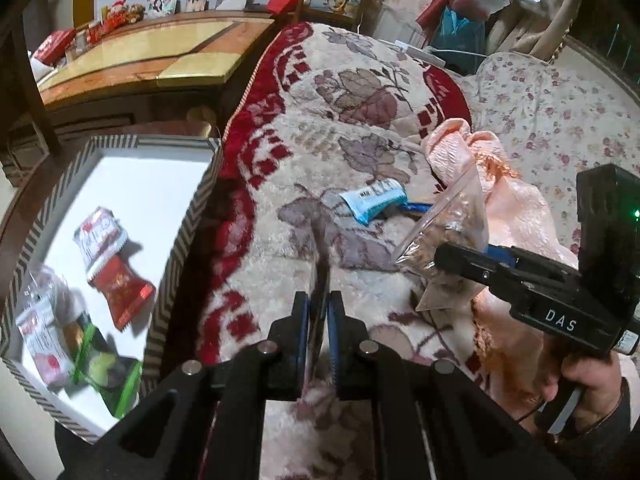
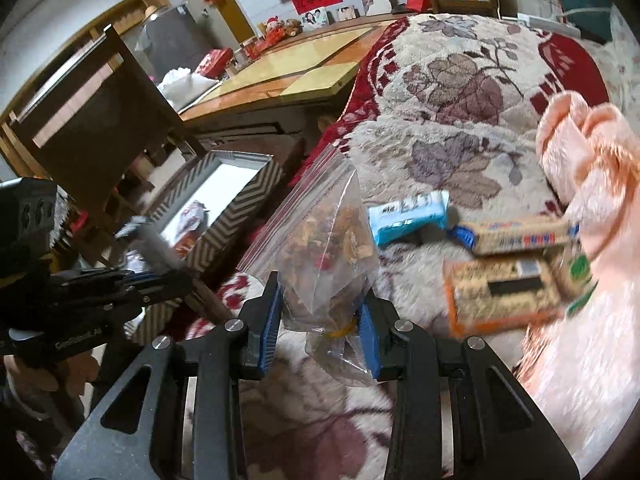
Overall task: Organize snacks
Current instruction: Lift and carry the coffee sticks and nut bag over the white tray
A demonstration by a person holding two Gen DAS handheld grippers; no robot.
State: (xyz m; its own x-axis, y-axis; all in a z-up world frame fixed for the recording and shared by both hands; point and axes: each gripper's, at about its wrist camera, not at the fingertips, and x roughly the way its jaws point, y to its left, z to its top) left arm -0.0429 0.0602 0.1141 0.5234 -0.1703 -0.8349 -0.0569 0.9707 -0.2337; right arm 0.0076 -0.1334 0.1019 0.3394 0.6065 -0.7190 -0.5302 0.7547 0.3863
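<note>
Clear zip bag (image 2: 324,248) of dried snack mix sits pinched between our right gripper (image 2: 320,316) jaws, lifted above floral blanket (image 1: 340,120). Our left gripper (image 1: 319,320) jaws nearly closed, nothing visible between them. Chevron-edged box (image 1: 188,236) at left holds red packet (image 1: 120,292), green packet (image 1: 108,372). Blue packet (image 1: 374,200) lies on blanket.

Lit by soft, even indoor light, dimming toward dark vignetted corners. Bending strongly at the fisheye edges, curving the wooden table (image 1: 132,64) and chair (image 2: 92,120). Glaring on the white floor of the box (image 1: 152,196), washing out detail. Smearing with motion blur over the packets (image 1: 100,360) there and the cartons (image 2: 508,292) in the right view.
</note>
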